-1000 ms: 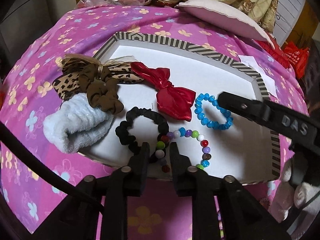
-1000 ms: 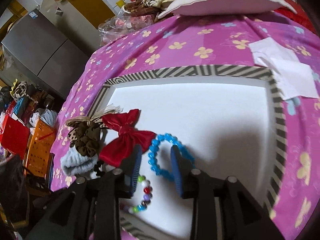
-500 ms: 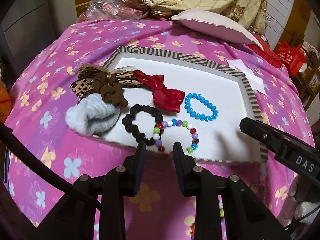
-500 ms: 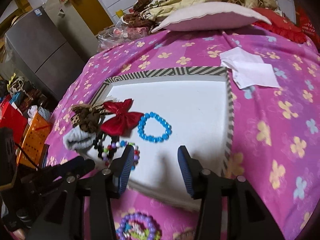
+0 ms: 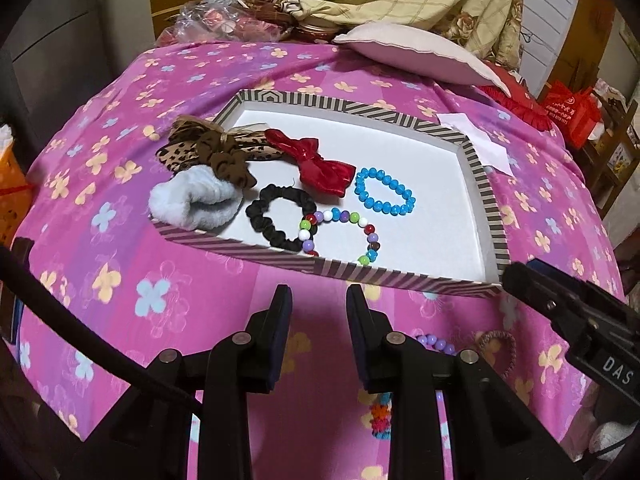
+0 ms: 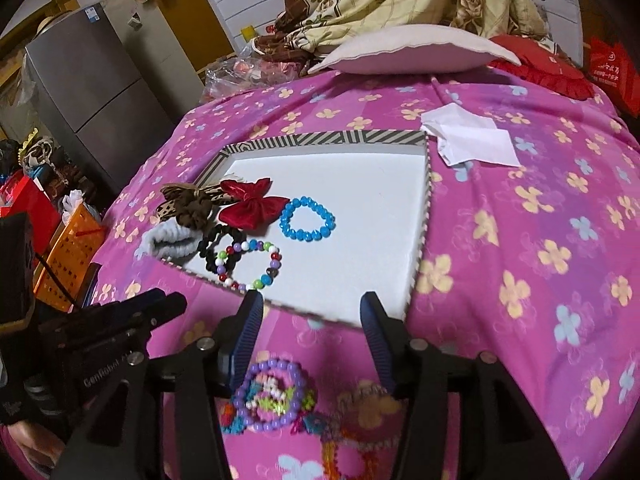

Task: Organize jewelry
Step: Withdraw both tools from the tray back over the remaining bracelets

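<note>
**Op A:** From my feeds, both grippers have backed off the tray since a second ago. The left gripper then had its jaws around the multicoloured bead bracelet; now they hang spread and empty over the pink flowered bedspread, short of the tray's near rim. The right gripper then straddled the blue bead bracelet; now its jaws are spread wide, holding nothing, near the tray's front edge.

**Op B:** Count what's in the tray, left to right.

**Op A:** One pale grey fuzzy band draped over the left rim, one leopard-print bow, one brown scrunchie, one black scrunchie, one red bow, then two bead bracelets: the multicoloured one overlapping the black scrunchie, the blue one lying apart to its right. Seven pieces.

**Op B:** Outside the tray?

**Op A:** On the bedspread under the right jaws, one purple bead bracelet among a blurred tangle I cannot count. Beyond the tray, one white paper and one pillow.
</note>
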`<state>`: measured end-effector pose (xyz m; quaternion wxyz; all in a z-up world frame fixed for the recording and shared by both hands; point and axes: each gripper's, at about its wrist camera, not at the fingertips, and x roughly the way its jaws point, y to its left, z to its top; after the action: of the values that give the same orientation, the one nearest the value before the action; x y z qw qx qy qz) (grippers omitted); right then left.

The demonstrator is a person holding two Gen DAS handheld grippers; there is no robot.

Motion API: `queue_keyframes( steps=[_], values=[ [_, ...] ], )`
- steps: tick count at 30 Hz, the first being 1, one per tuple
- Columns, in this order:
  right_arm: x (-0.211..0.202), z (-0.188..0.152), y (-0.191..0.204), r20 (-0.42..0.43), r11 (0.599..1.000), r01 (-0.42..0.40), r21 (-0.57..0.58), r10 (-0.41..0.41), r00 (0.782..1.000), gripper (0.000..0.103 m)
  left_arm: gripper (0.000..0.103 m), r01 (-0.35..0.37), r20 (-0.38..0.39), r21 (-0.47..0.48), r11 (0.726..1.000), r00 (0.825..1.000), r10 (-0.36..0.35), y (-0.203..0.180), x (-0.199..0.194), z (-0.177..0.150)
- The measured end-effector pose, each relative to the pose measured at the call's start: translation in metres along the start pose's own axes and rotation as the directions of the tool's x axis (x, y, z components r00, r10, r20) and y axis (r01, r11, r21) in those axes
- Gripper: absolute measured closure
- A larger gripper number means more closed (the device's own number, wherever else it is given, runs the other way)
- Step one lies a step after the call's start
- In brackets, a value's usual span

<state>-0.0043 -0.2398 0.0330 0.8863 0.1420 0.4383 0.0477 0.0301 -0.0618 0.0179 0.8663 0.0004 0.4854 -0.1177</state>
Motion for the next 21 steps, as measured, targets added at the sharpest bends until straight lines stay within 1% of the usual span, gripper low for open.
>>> queue_keyframes(
  steps=[5,14,21],
  values=[
    [-0.013,-0.019,-0.011,-0.01,0.999,0.032,0.004,-0.032,0.999,0.047,0.053,0.019,-0.017,-0.02,1.0,1.0,-0.02,0.006,-0.004,-0.009],
    [-0.017,-0.056,-0.038,-0.059,0.996,0.091,0.014,-0.09,0.994,0.047,0.053,0.071,-0.113,-0.03,0.997,0.991,-0.074,0.0,0.012,-0.033],
    [-0.01,-0.069,-0.051,-0.079,0.988,0.152,-0.015,-0.153,0.985,0.047,0.053,0.078,-0.129,-0.04,0.996,0.988,-0.082,-0.003,0.016,-0.035]
  ],
)
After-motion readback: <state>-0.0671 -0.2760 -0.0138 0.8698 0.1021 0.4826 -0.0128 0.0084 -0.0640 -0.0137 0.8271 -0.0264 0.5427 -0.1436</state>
